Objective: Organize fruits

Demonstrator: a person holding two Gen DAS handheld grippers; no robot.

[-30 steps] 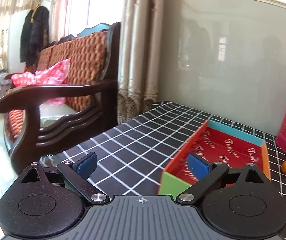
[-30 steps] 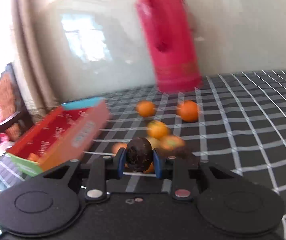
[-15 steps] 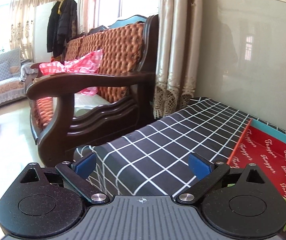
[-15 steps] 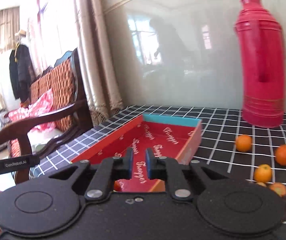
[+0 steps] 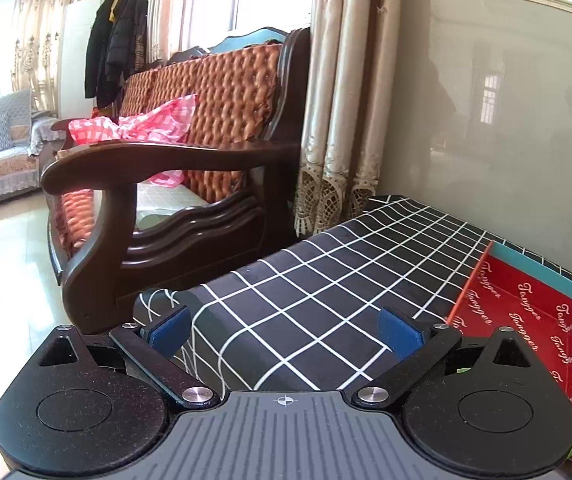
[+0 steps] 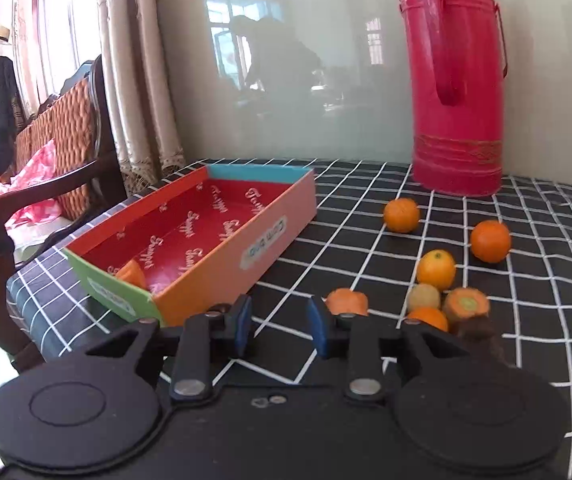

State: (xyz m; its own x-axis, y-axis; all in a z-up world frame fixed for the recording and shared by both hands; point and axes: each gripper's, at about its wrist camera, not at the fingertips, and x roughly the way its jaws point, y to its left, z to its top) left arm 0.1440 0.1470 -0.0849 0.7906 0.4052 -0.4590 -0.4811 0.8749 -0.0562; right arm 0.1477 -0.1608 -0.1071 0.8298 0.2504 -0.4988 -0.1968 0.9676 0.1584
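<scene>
Fruit [image 6: 436,269] sits bunched beside the box [image 6: 221,264]; right gripper [image 6: 278,326], part-open and empty, could knock neighbours rolling. Left gripper [image 5: 283,326] hangs wide, empty.

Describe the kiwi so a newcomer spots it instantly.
Start at the red thermos by the wall and come forward past the oranges to the fruit cluster. The kiwi sits right under the yellow-orange one: the only dull greenish-tan fruit.

tray [image 5: 526,304] cropped right; thermos [image 6: 456,80] top cropped
</scene>
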